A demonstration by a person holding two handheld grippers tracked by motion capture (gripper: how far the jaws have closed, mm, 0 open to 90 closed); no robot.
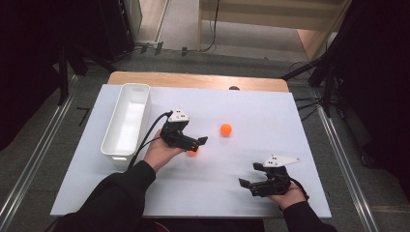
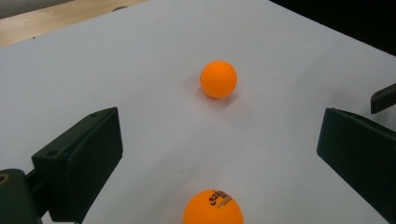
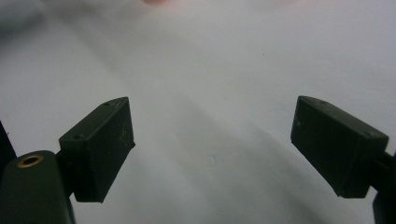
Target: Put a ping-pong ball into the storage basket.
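We see the near orange ball (image 2: 213, 208), glossy and round with small dark print on top, lying on the white table (image 1: 251, 111) between the wide-open jaws of the left gripper (image 1: 193, 145), touching neither. A second orange ball (image 1: 226, 129), plain, sits apart farther out on the table. The white bin (image 1: 126, 121) at the left stands empty, and the right gripper (image 1: 251, 183) rests near the table's front edge, its jaws wide apart and holding nothing.

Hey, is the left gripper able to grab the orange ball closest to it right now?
Probably yes. The left gripper has its jaws wide open, and the near orange ball lies on the bare white board between them with nothing in the way. The far ball sits well apart.
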